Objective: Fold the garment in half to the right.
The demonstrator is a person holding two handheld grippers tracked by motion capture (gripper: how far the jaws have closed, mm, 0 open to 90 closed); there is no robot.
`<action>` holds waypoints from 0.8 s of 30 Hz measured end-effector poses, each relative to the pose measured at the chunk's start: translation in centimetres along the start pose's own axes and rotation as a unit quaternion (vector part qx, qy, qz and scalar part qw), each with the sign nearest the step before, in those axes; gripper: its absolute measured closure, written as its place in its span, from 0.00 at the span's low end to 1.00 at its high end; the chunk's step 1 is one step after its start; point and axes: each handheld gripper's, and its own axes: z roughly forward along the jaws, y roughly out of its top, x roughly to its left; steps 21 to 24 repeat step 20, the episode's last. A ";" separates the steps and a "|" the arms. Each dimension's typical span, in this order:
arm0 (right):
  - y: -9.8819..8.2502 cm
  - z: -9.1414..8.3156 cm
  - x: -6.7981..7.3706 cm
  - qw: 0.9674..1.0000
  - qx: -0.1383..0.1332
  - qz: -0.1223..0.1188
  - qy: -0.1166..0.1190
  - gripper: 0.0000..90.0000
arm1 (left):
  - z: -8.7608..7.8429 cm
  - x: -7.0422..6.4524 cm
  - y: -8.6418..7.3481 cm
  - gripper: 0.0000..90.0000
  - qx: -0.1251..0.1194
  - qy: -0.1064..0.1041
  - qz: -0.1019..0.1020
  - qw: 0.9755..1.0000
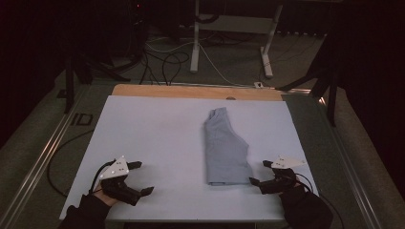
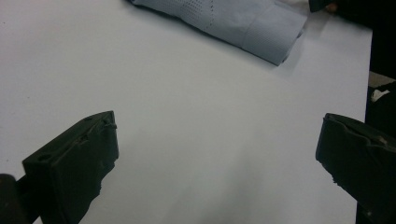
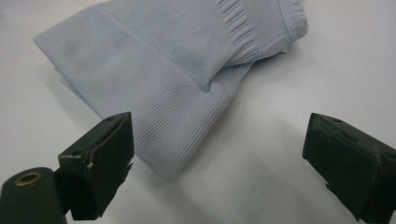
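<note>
Garment (image 1: 225, 148): folded pale blue, flat on the bench (image 1: 157, 138).
Right gripper (image 1: 261, 172): jaws spread, empty, just beside the garment's near ribbed hem.
Left gripper (image 1: 143, 177): jaws spread, empty, well apart from the garment.

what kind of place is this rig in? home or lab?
Most likely a lab or recording workspace, not a home. A pale work board carries just a folded light blue garment, loose cables run across the carpeted floor, and white desk legs stand behind in a dim room.
</note>
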 end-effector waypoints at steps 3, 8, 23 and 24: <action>0.1 0.2 -0.1 1.000 -0.001 0.000 0.000 0.10 | 0.1 0.0 -0.1 0.01 0.003 0.003 0.000 1.000; 0.1 0.3 0.0 1.000 0.003 -0.005 -0.004 0.10 | 0.3 -0.2 -0.1 0.01 0.006 0.005 0.002 1.000; 0.2 0.2 0.0 1.000 -0.002 -0.002 -0.006 0.10 | 0.2 -0.1 -0.1 0.01 0.007 0.009 0.004 1.000; 0.2 0.2 0.0 1.000 -0.002 -0.002 -0.006 0.10 | 0.2 -0.1 -0.1 0.01 0.007 0.009 0.004 1.000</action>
